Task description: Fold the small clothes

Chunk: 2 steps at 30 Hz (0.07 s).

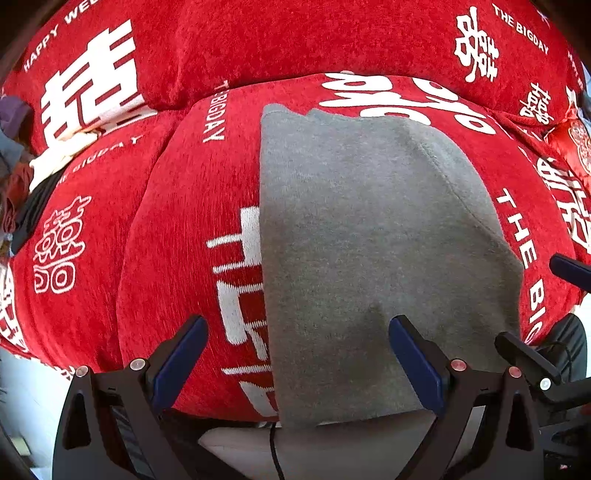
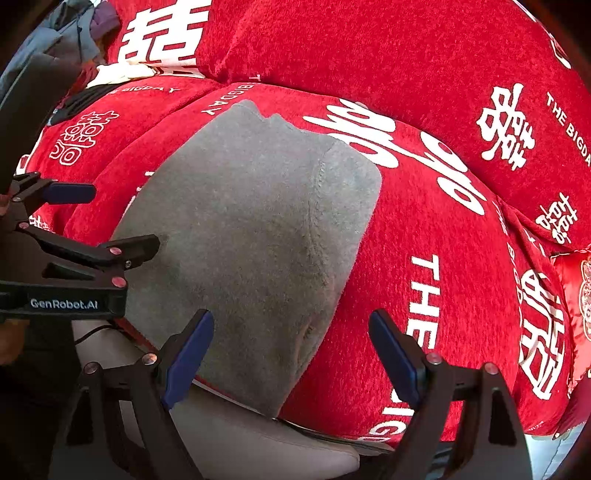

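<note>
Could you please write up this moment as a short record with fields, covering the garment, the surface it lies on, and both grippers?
garment: grey garment, lying flat, its near edge hanging a little over the front of the seat
surface: red sofa cover with white lettering and characters
left gripper: jaws open, above the garment's near left edge, holding nothing
right gripper: jaws open, above the garment's near right edge, holding nothing
other items: pile of clothes at the sofa's far left end
fold status: no grip taken yet

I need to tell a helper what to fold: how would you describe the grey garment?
Find the red sofa cover printed with white characters. On its front seat lies the grey garment, folded flat. It is the only plain grey, unprinted piece.
</note>
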{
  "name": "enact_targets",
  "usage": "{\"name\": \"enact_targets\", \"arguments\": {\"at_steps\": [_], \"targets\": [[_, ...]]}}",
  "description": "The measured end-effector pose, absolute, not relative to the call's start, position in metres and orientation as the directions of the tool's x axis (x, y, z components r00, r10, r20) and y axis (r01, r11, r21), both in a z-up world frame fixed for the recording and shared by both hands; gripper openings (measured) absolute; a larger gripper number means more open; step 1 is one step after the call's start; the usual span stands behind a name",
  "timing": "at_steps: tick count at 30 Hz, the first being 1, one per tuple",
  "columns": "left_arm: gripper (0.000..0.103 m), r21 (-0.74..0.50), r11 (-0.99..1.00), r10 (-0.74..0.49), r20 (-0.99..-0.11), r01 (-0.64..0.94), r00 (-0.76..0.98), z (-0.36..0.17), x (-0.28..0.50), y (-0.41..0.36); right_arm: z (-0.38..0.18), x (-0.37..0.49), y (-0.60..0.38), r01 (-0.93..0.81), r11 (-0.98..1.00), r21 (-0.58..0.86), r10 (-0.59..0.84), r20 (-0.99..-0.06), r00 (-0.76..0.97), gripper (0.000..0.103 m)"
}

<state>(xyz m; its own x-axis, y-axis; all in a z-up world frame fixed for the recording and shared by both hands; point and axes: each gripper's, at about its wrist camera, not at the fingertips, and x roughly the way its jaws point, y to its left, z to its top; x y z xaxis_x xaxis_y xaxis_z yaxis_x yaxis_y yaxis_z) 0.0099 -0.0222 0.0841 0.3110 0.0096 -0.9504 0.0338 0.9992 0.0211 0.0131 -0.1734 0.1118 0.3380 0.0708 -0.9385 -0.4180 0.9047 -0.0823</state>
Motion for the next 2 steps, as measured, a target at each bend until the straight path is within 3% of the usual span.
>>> {"name": "enact_targets", "arguments": {"at_steps": [2], "targets": [[0.099,0.008,1.000,-0.001,-0.953,0.028,0.302,0.0827,0.0059,-0.0185,0.1121,0.0101,-0.1773,-0.411,0.908,-0.081,0.069,-0.939,0.337,0.088]]}}
